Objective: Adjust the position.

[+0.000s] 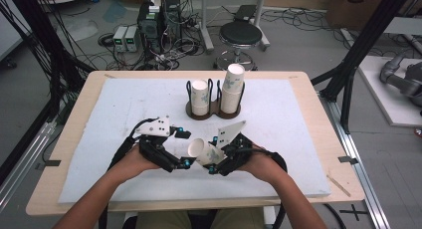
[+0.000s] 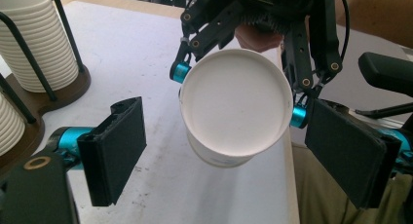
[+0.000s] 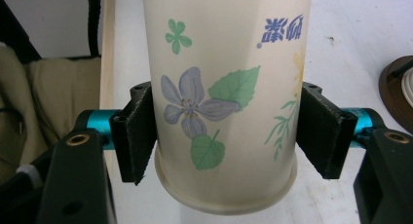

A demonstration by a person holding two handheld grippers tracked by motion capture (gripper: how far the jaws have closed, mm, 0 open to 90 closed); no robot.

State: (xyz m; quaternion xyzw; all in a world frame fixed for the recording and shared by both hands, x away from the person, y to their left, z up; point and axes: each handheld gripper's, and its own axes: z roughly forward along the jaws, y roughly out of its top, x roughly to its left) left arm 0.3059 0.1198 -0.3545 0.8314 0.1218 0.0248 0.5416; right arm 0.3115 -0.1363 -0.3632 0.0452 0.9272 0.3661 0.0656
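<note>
Right gripper (image 1: 215,162) jaws clamp a floral paper cup (image 3: 224,95) between them; left gripper (image 1: 185,148) jaws spread wide, cup facing them. White foam-topped bench (image 1: 114,119), cup holder (image 1: 213,112) beyond jaws, cabled grey floor (image 1: 298,45), stool (image 1: 241,36).

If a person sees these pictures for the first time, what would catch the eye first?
Probably the flowered paper cup near the front middle of the table, clamped on its sides by the right gripper and tipped so that its white inside faces the open left gripper. Next, the dark two-ring cup holder at the far middle of the white mat, with a stack of cups in each ring.
</note>
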